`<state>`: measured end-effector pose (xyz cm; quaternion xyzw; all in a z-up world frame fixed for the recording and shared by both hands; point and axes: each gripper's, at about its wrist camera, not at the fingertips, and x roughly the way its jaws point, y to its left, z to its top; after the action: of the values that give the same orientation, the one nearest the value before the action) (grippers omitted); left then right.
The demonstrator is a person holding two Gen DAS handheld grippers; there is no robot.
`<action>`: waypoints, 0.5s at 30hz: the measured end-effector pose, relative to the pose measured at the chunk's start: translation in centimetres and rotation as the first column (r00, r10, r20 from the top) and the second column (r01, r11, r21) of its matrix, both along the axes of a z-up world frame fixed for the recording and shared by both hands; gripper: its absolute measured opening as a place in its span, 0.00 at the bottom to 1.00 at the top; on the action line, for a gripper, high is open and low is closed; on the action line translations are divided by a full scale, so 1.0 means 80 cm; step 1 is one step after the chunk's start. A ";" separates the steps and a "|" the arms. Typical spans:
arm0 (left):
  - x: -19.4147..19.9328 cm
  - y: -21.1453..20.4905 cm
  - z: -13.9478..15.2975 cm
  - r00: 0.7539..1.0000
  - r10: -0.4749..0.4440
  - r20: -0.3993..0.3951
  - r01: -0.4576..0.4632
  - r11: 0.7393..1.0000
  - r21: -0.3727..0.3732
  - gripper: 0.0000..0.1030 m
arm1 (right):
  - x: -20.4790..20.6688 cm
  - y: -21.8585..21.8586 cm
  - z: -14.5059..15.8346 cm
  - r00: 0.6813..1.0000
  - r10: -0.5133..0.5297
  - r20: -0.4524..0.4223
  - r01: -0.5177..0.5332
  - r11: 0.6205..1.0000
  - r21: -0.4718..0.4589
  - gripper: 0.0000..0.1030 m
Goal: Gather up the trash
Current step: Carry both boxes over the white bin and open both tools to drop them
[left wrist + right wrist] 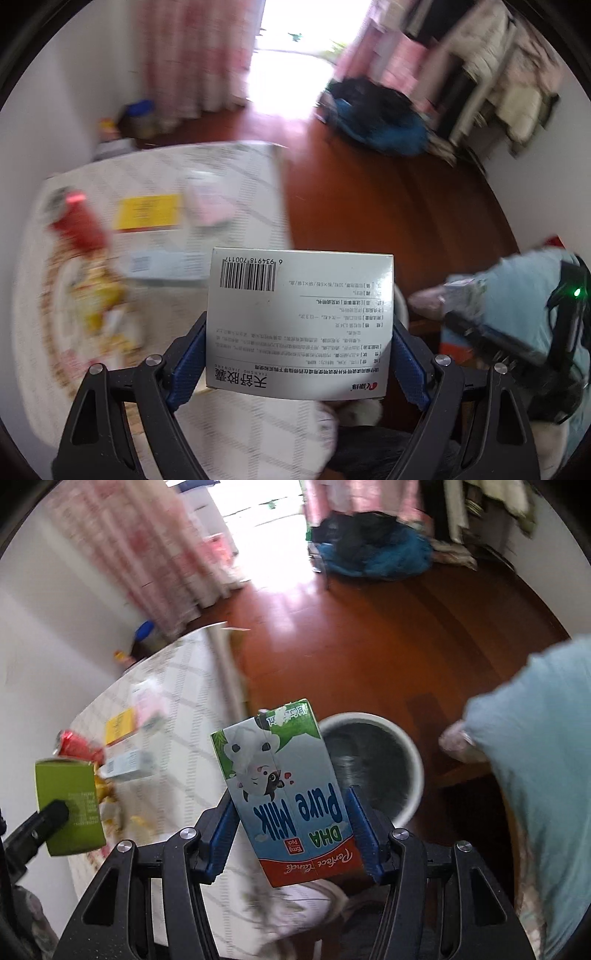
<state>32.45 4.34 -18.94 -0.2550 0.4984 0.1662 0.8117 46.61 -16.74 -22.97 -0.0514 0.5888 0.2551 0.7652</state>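
Right wrist view: a milk carton (pixel 291 794) is clamped in the right tool (pixel 293 834) above the bin (pixel 415 771) — ready for dropping — while a medicine box (pixel 300 321) is gripped by the left tool (pixel 300 354).

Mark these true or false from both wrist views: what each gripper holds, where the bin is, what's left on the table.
1. The left gripper holds a white medicine box with a barcode. True.
2. The right gripper is empty. False: its fingers clamp a milk carton.
3. The waste bin stands on the wooden floor beyond the carton. True.
4. The bin is packed full. False: its dark inside looks mostly empty.
5. A red can and a yellow box lie on the table. True.
6. The milk carton is already inside the bin. False: it is held in front of the bin.
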 end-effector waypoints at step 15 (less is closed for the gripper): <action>0.220 -0.058 -0.183 0.944 -0.264 -0.200 0.177 0.912 -0.371 0.87 | 0.108 -0.054 -0.185 0.970 -0.153 -0.189 0.135 0.985 -0.107 0.57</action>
<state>50.03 -0.32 -33.60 -0.3135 0.6421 0.0125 0.6995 55.26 -21.03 -37.75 -0.0185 0.6748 0.1750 0.7167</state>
